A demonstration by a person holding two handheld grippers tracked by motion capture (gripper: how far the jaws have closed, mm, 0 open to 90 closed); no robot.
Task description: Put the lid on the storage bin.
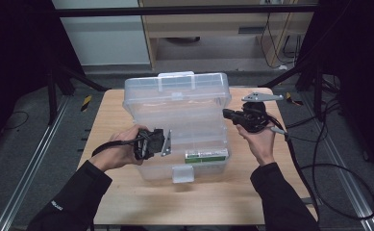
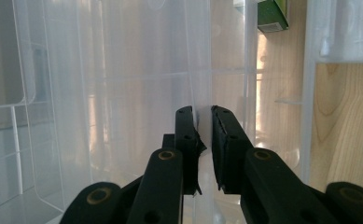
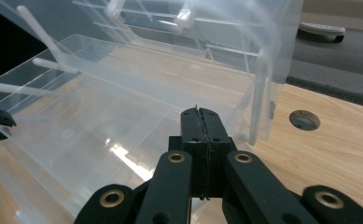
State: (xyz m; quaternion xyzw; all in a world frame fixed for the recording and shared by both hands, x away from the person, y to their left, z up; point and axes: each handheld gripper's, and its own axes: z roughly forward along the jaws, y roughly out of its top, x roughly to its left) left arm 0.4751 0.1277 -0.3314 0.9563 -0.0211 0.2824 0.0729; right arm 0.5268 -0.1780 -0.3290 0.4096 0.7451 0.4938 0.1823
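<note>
On the wooden table (image 1: 127, 192), the clear plastic box (image 1: 180, 110) is sitting centrally, dark floor lying around it. Beside its left wall, the left gripper (image 2: 204, 119) is pinching a thin plastic partition. At its right edge, the right gripper (image 3: 201, 114) is hovering fully closed, empty.

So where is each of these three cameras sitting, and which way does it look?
High view: above the table's near side, looking forward and down on the clear plastic box; both forearms and hands show.
Left gripper view: rides the left tongs, looking along jaws closed on a thin clear box wall.
Right gripper view: rides the right tongs, jaws shut together beside the box.
All three views share the box and the wooden table.
</note>
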